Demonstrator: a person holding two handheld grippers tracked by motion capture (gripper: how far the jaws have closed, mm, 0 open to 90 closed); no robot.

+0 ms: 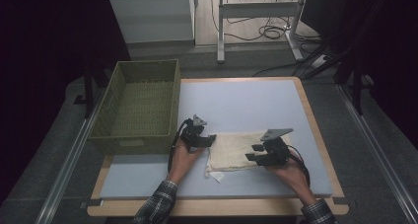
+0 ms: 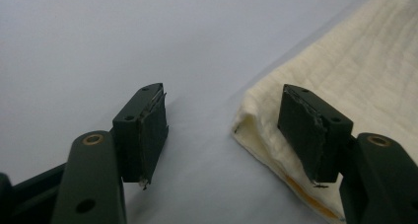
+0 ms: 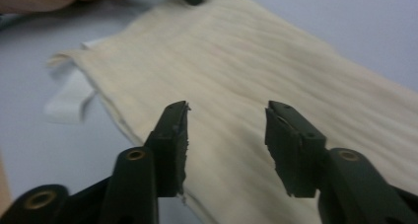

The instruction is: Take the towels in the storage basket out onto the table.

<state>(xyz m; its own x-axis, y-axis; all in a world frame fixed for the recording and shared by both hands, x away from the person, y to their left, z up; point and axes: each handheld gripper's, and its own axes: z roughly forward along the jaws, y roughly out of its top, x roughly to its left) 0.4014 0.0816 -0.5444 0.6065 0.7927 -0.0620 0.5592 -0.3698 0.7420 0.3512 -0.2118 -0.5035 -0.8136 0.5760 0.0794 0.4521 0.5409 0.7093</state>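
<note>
A folded cream cloth [image 1: 234, 150] lies flat on the pale table mat [image 1: 236, 100], with a white tag [image 1: 217, 177] poking out at its near left corner. My left gripper [image 1: 211, 140] sits at the cloth's far left corner and is open. In the left gripper view [image 2: 224, 98] one jaw stands over the cloth's [image 2: 355, 71] folded corner and the other over bare mat. My right gripper [image 1: 251, 152] hovers over the cloth's right half, open. In the right gripper view [image 3: 227, 110] the cloth [image 3: 256, 61] spreads below the jaws and nothing is pinched between them.
An olive woven basket [image 1: 140, 140] stands at the left edge of the mat, close beside my left hand. The mat's wooden border [image 1: 315, 130] runs along the right. Table legs and cables lie on the floor beyond the far edge.
</note>
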